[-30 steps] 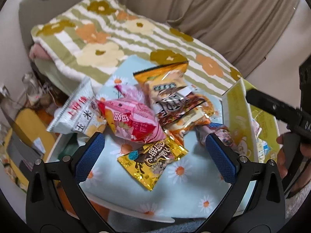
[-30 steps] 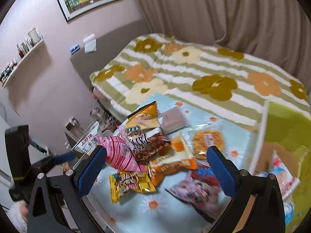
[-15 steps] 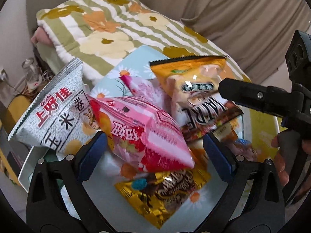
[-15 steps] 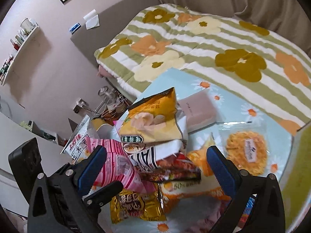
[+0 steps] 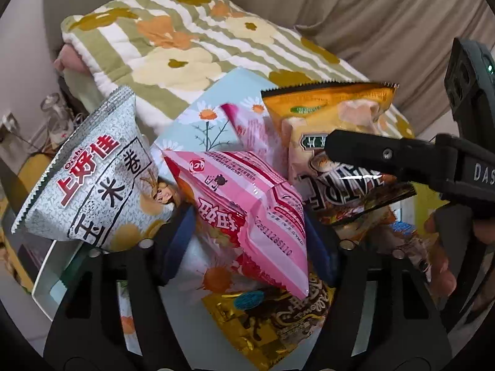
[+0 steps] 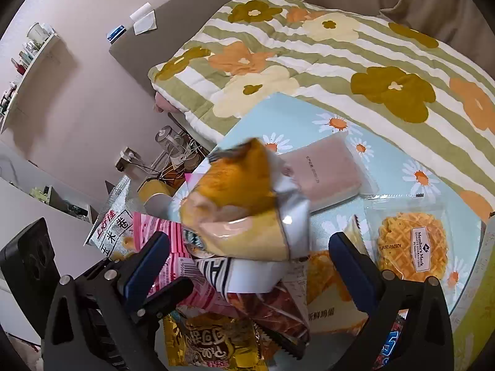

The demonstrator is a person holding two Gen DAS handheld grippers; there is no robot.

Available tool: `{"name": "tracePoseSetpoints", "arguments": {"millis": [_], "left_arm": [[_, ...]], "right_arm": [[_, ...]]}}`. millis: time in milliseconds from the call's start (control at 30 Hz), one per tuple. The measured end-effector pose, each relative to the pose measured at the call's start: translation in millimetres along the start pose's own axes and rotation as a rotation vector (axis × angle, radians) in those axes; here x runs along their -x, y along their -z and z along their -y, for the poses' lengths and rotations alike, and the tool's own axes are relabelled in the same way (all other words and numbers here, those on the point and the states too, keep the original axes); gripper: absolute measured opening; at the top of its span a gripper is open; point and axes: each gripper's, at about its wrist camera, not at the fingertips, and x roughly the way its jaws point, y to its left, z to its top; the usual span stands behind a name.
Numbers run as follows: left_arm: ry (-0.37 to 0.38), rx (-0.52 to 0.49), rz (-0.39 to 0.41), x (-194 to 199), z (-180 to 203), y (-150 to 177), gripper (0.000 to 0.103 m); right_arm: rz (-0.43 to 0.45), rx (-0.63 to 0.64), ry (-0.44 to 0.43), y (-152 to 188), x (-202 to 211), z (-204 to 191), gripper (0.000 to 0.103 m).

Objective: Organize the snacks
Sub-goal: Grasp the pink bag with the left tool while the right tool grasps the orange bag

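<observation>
Snacks piled on the daisy-print table (image 6: 312,114), heaped toward its near-left corner. Step in hand: first pick from the pile, both grippers down over it.

My left gripper (image 5: 247,244) is closing its jaws around the pink bag (image 5: 247,207); the bag sits between the blue pads, and the pads look about to touch its sides, but I can't confirm a firm pinch yet. The grey corn-roll bag (image 5: 89,182) leans just left of it, at the table's left edge. A gold bag (image 5: 272,318) lies under the pink one.

My right gripper (image 6: 247,262) has its jaws wide apart, straddling the orange puffed bag (image 6: 238,207), which is tilted up on top of the heap; pads are clear of it on both sides. The waffle pack (image 6: 411,250) and the flat pink pack (image 6: 324,173) lie apart toward the right and far side.

Next, by my read: finish the left squeeze gently, since the bag is air-filled and slippery, then lift straight up so neighbours don't drag. Right jaws need to close on the orange bag's body. Drop-off spot isn't clearly visible here.
</observation>
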Motion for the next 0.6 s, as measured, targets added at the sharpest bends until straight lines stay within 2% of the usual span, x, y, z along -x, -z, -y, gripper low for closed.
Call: {"name": "tracePoseSetpoints", "arguments": {"millis": [233,533,567,600], "left_arm": [[0.023,0.015,-0.01,4.9,-7.6,3.6,0.057],[0.043,-0.013,-0.002,19.6,-4.8,8.6,0.056],[0.045,-0.014,-0.001,20.8,-4.2,9.5,0.056],[0.048,-0.016,0.001,22.4,-3.8,10.3,0.056]], "right_arm": [[-0.011,0.014,0.003,0.6,-5.6,-0.1,0.102],[-0.002,0.041,0.038,4.5,-7.8,-6.3,0.102],[0.002,0.049,0.05,5.0,-8.1,-7.4,0.102],[0.004,0.056,0.06,5.4,-8.3,-8.7,0.097]]}}
